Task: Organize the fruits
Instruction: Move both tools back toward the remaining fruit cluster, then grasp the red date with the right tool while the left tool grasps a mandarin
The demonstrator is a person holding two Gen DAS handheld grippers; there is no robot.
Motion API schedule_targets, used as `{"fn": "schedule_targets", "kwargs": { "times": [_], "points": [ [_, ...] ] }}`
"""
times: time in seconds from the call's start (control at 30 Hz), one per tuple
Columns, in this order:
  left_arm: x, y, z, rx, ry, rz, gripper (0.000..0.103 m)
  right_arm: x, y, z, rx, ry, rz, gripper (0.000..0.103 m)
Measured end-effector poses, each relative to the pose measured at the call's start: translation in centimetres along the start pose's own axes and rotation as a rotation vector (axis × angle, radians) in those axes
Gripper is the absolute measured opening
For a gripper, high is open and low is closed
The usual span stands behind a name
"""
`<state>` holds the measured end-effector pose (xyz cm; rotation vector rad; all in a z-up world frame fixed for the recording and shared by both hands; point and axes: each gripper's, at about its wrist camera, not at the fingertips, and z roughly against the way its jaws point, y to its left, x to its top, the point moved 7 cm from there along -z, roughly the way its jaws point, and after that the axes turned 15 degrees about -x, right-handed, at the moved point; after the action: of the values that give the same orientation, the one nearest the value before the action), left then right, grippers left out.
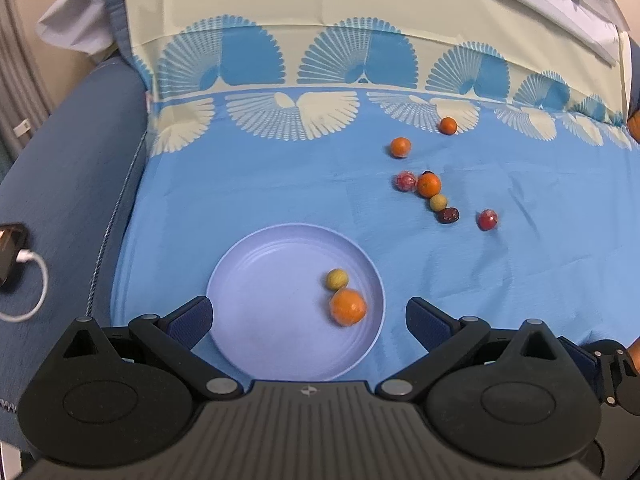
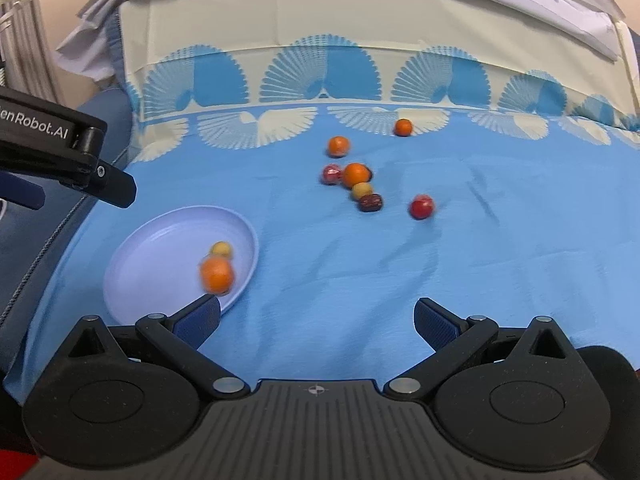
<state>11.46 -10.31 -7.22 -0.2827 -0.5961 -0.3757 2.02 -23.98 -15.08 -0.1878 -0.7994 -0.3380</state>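
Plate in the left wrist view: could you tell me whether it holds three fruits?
No, the plate holds only two: an orange and a small yellow fruit beside it.

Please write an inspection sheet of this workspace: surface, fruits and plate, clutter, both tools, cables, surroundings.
Surface: blue cloth with fan pattern, spread flat.
Job's things: lilac plate holds one orange and one small yellow fruit; seven fruits loose on the cloth, among them a red fruit lying apart.
Clutter: nothing seen.
Tools: left tool open, empty, over the plate; right tool open, empty.
Cables: white cable plugged into a dark device, left of the cloth.
Surroundings: blue sofa arm; grey cloth behind.
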Motion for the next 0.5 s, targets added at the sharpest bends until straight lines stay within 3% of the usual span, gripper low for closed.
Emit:
{"fn": "schedule_targets", "kwargs": {
  "times": [0.3,0.4,0.5],
  "points": [
    [3.3,-1.0,-4.9,0.0,0.018,-0.042,0.103,1.3,-1.0,-4.2,-0.06,-0.028,0.02,0.102],
    [4.9,-1.1,-7.1,-0.011,0.039,-0.047,0.103,2.4,-1.2,-6.9,-0.08,-0.077,0.045,0.102],
    [6.8,-1.2,-9.2,-0.031,0.052,-0.035,0.103,3.6,-1.5,-10.0,-0.069,-0.12,0.047,0.089]
  ]
}}
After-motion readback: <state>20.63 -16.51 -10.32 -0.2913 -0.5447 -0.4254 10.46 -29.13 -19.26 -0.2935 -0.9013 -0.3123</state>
